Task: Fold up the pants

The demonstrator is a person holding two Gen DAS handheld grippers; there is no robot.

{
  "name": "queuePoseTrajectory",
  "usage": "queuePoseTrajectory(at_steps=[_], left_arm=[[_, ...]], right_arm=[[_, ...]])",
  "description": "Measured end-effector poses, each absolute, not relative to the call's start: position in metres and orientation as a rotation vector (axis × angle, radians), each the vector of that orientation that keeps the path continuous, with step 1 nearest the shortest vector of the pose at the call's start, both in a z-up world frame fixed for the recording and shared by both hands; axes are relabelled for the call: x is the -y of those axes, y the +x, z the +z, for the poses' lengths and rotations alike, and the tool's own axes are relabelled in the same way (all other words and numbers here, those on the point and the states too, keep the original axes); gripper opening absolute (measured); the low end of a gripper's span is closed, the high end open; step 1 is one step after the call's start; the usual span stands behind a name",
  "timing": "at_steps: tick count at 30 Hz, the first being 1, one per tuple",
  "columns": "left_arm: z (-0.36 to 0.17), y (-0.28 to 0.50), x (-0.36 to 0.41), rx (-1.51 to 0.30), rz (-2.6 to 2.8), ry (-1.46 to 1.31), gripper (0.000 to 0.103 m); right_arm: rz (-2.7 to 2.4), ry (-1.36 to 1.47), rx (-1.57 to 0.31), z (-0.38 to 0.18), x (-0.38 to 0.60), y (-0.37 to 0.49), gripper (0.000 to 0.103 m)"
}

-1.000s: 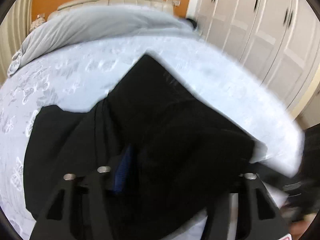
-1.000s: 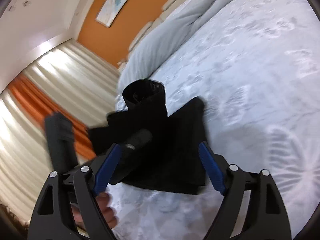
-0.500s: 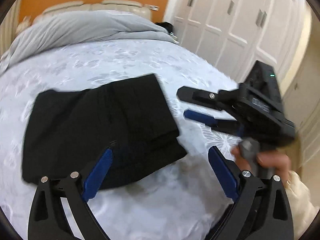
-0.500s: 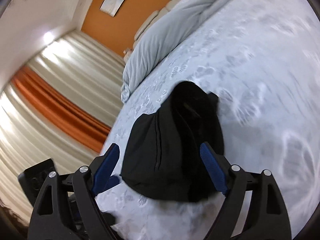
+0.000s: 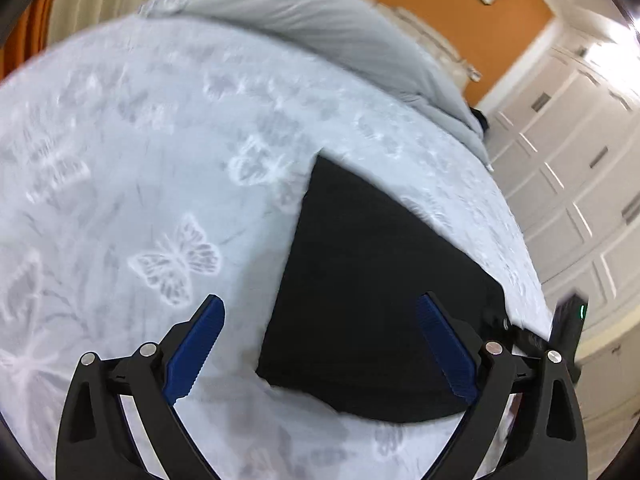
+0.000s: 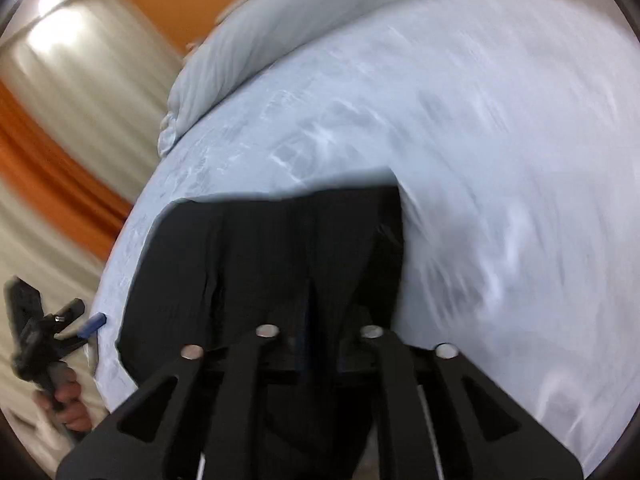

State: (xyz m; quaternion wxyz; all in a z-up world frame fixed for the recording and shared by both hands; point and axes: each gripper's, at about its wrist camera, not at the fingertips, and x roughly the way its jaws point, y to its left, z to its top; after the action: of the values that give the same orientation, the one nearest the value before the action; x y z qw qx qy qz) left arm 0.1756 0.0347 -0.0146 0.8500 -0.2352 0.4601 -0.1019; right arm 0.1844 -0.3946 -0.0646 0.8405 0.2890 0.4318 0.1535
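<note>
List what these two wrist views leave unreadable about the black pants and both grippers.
- Right wrist view: the right gripper has just been closing; its fingers are buried in the black pants, so the pads are unseen.
- Right wrist view: motion blur smears the bedsheet pattern.
- Left wrist view: the pants' near right corner sits behind the open left gripper.

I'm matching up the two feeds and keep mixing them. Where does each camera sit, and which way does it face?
Left wrist: on the left gripper, looking down at the folded black pants on the butterfly bedsheet; its open blue pads show.
Right wrist: on the right gripper, low over the pants' edge, its jaws having just closed onto the cloth; the hand with the left gripper shows.
Shared: pants, sheet, grey duvet.
</note>
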Motion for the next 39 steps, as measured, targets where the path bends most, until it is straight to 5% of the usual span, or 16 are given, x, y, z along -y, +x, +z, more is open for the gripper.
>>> queuePoseTrajectory(at_steps=[1,2,3,7,9,10,11,12,13,14,16,20,24,28,33,39], left_arm=[[-0.019,0.178,-0.036,-1.001,-0.214,-0.520,0.095],[-0.028,0.183,-0.038,-1.033,-0.235,-0.563,0.095],[-0.035,0.186,-0.038,-1.052,-0.250,-0.594,0.095],[-0.064,0.193,-0.030,-1.128,-0.321,-0.697,0.096],[-0.069,0.194,-0.023,-1.092,-0.316,-0.680,0.098],[-0.067,0.193,-0.020,-1.072,-0.321,-0.659,0.095],[-0.065,0.194,-0.014,-1.082,-0.326,-0.629,0.093],[-0.064,0.196,-0.014,-1.083,-0.323,-0.620,0.083],[-0.062,0.197,-0.014,-1.092,-0.329,-0.622,0.039],[-0.060,0.199,-0.019,-1.120,-0.377,-0.680,0.013],[-0.048,0.195,-0.034,-1.099,-0.398,-0.773,0.007],[0.007,0.150,-0.050,-1.038,-0.439,-0.692,0.008],[-0.020,0.108,-0.053,-1.118,-0.376,-0.629,0.030],[-0.068,0.080,-0.067,-1.185,-0.262,-0.699,0.038],[-0.029,0.055,-0.084,-1.026,-0.222,-0.731,0.052],[0.002,0.052,-0.028,-0.953,-0.284,-0.515,0.080]], right_arm=[[0.311,0.632,-0.886,-0.059,0.398,0.171,0.043],[0.291,0.641,-0.858,-0.054,0.401,0.158,0.078],[0.275,0.651,-0.832,-0.050,0.402,0.148,0.093],[0.353,0.724,-0.954,-0.076,0.386,0.142,0.093],[0.352,0.670,-0.956,-0.085,0.369,0.147,0.088],[0.385,0.647,-0.963,-0.084,0.361,0.151,0.074],[0.404,0.664,-0.994,-0.086,0.357,0.156,0.042],[0.420,0.731,-0.999,-0.085,0.357,0.162,0.023],[0.431,0.740,-0.977,-0.079,0.358,0.164,0.022],[0.439,0.720,-0.947,-0.065,0.356,0.164,0.021],[0.495,0.701,-0.902,-0.033,0.352,0.153,0.020],[0.566,0.660,-0.903,-0.004,0.349,0.114,0.021],[0.391,0.575,-1.093,-0.063,0.364,0.080,0.044],[0.314,0.687,-0.945,-0.037,0.401,0.034,0.044],[0.490,0.485,-0.924,0.017,0.343,0.015,0.044],[0.542,0.388,-0.878,0.001,0.269,0.051,0.042]])
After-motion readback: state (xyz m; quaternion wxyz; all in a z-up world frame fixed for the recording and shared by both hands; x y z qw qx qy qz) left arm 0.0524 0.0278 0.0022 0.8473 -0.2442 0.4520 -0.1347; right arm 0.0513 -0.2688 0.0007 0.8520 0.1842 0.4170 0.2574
